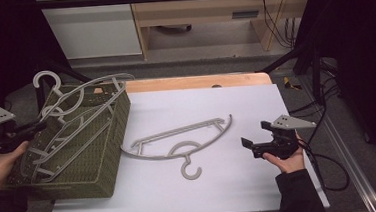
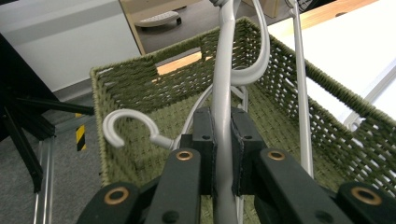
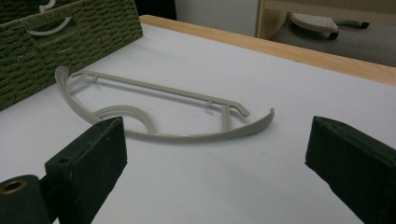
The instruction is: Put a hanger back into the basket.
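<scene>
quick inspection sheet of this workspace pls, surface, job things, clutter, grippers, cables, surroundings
surface: white table with a wooden far edge, mostly bare
job's things: green woven basket at the left, holding grey hangers; held hanger over the basket; loose hanger flat mid-table
clutter: nothing seen
grippers: left gripper shut on the held hanger; right gripper open, facing the loose hanger, apart from it
cables: black cable trailing from the right gripper; more hang at the right
surroundings: wooden furniture beyond the table, dark frame bars
</scene>
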Available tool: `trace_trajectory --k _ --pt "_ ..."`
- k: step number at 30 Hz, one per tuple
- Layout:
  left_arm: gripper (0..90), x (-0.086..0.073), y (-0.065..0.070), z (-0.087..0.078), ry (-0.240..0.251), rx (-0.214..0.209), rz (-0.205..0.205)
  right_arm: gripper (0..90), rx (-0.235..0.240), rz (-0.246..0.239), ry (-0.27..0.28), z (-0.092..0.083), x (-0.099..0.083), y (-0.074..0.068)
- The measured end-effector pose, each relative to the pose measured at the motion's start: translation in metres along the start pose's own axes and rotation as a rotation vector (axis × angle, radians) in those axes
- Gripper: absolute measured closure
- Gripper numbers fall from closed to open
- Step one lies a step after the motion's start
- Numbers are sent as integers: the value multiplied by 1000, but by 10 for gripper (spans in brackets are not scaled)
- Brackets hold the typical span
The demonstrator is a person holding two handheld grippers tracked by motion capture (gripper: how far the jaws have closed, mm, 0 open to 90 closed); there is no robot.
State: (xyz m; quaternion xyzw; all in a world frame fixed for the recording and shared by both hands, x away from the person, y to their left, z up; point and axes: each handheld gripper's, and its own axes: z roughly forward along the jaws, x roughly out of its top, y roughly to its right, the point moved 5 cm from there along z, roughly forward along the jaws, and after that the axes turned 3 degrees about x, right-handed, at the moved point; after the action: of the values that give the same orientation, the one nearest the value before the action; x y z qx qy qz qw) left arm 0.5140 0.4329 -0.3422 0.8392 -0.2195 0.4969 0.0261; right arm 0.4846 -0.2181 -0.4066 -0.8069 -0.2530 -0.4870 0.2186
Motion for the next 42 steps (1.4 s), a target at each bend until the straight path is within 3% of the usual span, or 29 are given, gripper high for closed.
trace_trajectory --k 11,19,25,32,37,38,42 --pt "822 -21 -17 -5 -41 33 -8 53 3 -1 -5 1 -1 0" --pt "823 -28 -24 -5 -57 42 -19 52 1 1 -8 2 -1 -1" --pt "822 -32 -30 -3 -78 77 -31 52 1 -1 -10 2 -1 -1" --pt "822 -37 -19 13 -158 80 24 52 2 0 -11 2 -1 -1" --pt "822 -47 -14 23 -193 69 11 52 3 0 -12 1 -1 -1" --pt "822 -51 -13 26 -198 60 -13 52 3 -1 -12 1 -1 -1" --pt "820 -57 -14 31 -228 47 -35 52 5 -3 -13 1 -1 -1"
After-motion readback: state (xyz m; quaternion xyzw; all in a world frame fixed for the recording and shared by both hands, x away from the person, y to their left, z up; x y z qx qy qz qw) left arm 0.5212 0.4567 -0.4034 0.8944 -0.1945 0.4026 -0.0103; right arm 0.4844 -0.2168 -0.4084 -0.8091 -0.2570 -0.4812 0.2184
